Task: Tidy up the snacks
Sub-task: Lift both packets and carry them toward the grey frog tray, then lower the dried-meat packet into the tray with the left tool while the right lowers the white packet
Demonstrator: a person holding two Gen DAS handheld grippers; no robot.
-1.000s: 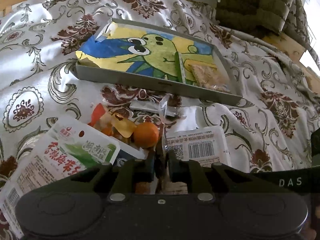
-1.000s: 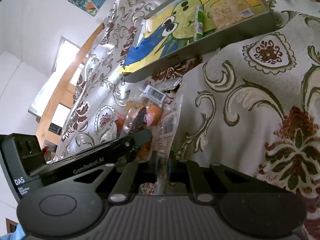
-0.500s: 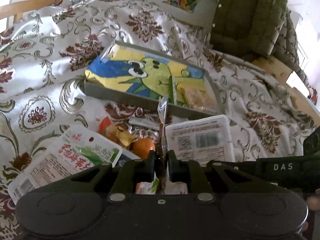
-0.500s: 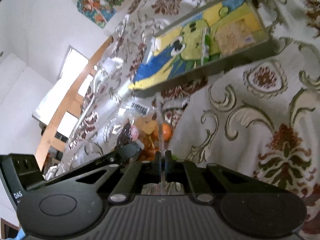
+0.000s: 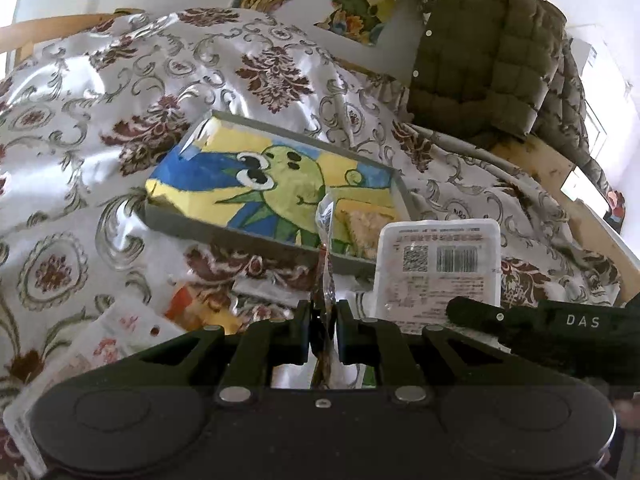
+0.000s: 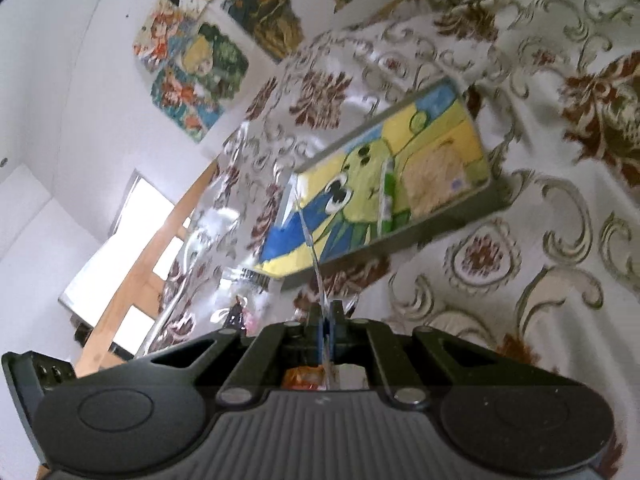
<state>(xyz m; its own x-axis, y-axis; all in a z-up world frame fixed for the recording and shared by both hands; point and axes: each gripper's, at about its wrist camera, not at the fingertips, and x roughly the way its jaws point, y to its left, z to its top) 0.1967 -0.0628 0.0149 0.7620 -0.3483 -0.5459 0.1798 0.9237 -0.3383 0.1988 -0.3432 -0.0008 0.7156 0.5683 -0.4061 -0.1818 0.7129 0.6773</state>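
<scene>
My left gripper (image 5: 323, 314) is shut on the edge of a clear snack packet (image 5: 326, 236), which stands upright between the pads. My right gripper (image 6: 328, 312) is shut on a white barcode packet (image 5: 438, 264); in the right wrist view that packet (image 6: 310, 240) shows edge-on as a thin strip. In the left wrist view one black finger (image 5: 472, 308) of the right gripper reaches the packet's lower edge. Beyond both lies a shallow grey tray (image 5: 240, 240) lined with a green cartoon picture. It holds a biscuit packet (image 5: 368, 222). The tray (image 6: 420, 236) sits tilted in the right wrist view.
More snacks lie on the patterned cloth (image 5: 80, 184) at lower left: a white and red packet (image 5: 112, 344) and an orange wrapper (image 5: 188, 308). A green quilted jacket (image 5: 480, 60) hangs at the back right. A wooden frame (image 6: 132, 292) and wall posters (image 6: 192, 60) border the cloth.
Both grippers have risen and tipped upward, lifting their packets off the cloth. The right jaws have closed on the white packet. The orange round snack has dropped out of sight.
</scene>
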